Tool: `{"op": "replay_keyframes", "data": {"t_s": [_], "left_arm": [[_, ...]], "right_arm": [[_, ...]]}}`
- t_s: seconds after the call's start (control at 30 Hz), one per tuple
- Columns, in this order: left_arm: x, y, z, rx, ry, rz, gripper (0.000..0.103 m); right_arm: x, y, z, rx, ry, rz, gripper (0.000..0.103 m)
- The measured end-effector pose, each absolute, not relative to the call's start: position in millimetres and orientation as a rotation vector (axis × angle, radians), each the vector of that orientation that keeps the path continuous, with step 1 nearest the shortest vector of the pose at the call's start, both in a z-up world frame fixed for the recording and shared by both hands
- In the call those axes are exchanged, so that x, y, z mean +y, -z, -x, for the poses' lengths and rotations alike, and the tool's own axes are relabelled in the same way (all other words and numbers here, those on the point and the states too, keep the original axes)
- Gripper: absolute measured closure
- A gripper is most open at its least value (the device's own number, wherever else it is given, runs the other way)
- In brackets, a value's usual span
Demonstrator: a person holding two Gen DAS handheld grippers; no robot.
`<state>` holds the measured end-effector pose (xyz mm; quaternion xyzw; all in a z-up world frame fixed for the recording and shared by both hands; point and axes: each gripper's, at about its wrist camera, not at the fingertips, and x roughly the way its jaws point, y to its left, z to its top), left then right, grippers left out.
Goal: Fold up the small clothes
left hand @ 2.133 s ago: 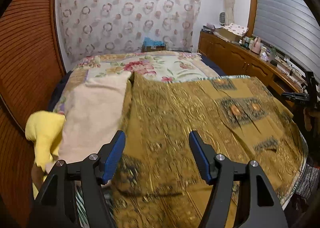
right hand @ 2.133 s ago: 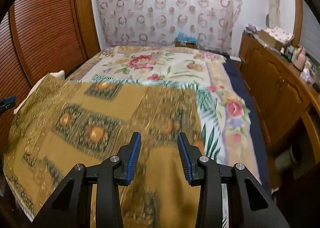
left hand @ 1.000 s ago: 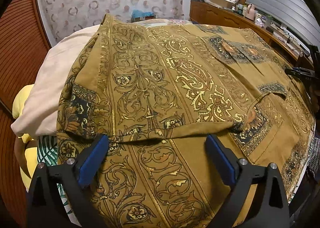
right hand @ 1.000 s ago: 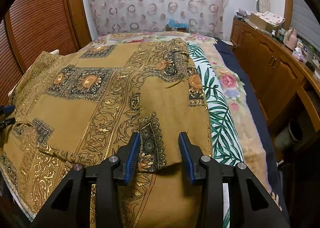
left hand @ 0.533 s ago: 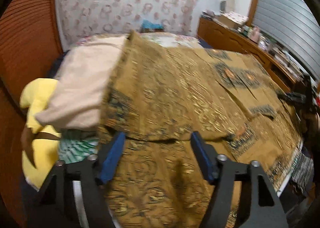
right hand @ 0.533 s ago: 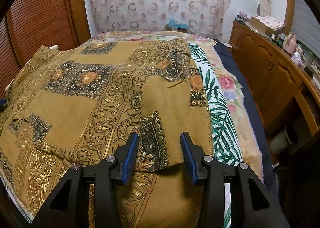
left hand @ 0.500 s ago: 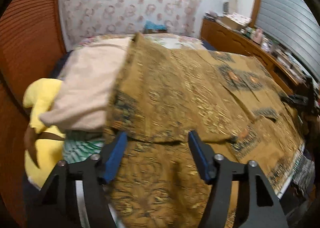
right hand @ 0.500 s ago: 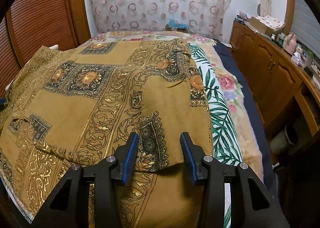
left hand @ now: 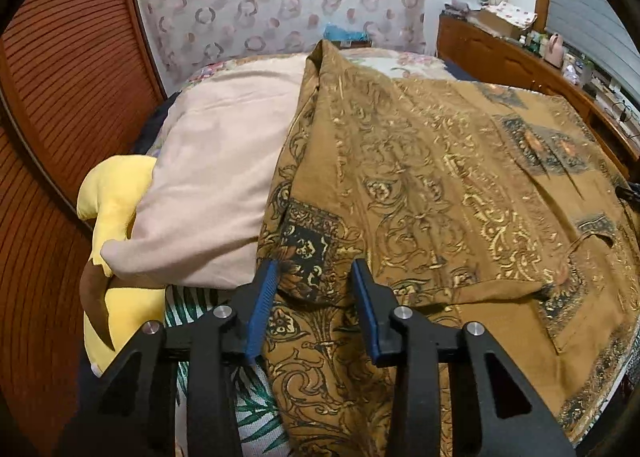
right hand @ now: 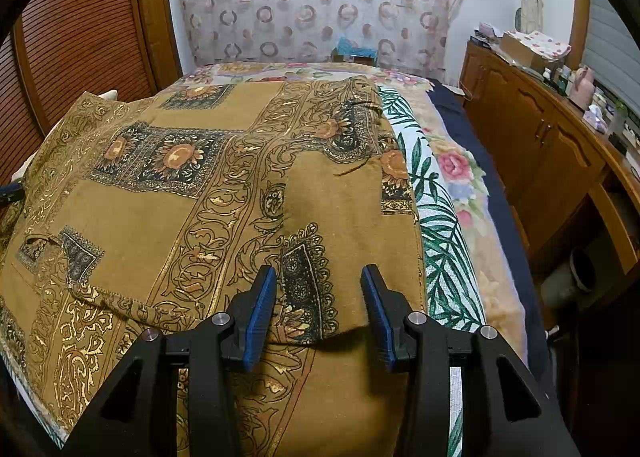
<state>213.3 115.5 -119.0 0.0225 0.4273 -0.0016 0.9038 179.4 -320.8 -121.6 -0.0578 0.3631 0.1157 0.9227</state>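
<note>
Patterned garment (left hand: 440, 177) spread flat on bed (right hand: 452, 217) for folding. Left hand-held gripper (left hand: 314, 289) jaws closing around folded corner, pads not yet pinching. Right hand-held gripper (right hand: 318, 297) half-open, straddling opposite hem corner, no pinch.

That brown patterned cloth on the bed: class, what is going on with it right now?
A person is folding a brown gold-patterned garment spread on a bed with two handheld grippers. The garment's upper layer has been folded over, and its folded edge lies between the fingers of both. The left gripper is at the left corner beside a beige pillow, jaws closing around that edge. The right gripper straddles the right corner, with a gap showing inside each pad.
</note>
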Motion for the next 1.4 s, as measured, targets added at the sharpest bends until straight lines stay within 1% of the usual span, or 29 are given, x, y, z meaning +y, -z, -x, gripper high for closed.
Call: {"op": "replay_keyframes", "data": {"t_s": [0.2, 0.27, 0.33, 0.37, 0.63, 0.93, 0.97, 1.0, 1.07, 1.2, 1.4], "left_arm": [[115, 123, -212, 0.887, 0.008, -0.061, 0.065], [113, 121, -211, 0.88, 0.02, -0.066, 0.084], [112, 117, -207, 0.866, 0.031, -0.061, 0.093], [111, 115, -206, 0.859, 0.036, -0.059, 0.095], [96, 94, -193, 0.787, 0.065, -0.07, 0.097], [84, 87, -194, 0.775, 0.082, -0.075, 0.097], [84, 86, -193, 0.769, 0.082, -0.071, 0.097], [84, 84, -192, 0.761, 0.082, -0.067, 0.097], [84, 78, -188, 0.737, 0.082, -0.053, 0.098], [83, 68, -181, 0.7, 0.102, -0.035, 0.098], [76, 45, -167, 0.635, 0.133, -0.011, 0.098]], "right_arm": [[-320, 121, -179, 0.746, -0.236, 0.119, 0.056], [-320, 121, -179, 0.746, -0.236, 0.119, 0.056], [-320, 121, -179, 0.747, -0.235, 0.119, 0.056], [-320, 121, -178, 0.747, -0.236, 0.118, 0.056], [-322, 121, -180, 0.747, -0.236, 0.121, 0.056], [-329, 119, -182, 0.745, -0.261, 0.086, 0.057], [-331, 119, -182, 0.74, -0.271, 0.073, 0.067], [-332, 118, -181, 0.734, -0.281, 0.066, 0.08], [-330, 117, -180, 0.725, -0.291, 0.089, 0.088], [-326, 116, -175, 0.705, -0.317, 0.116, 0.096], [-333, 94, -161, 0.64, -0.328, 0.087, 0.1]]}}
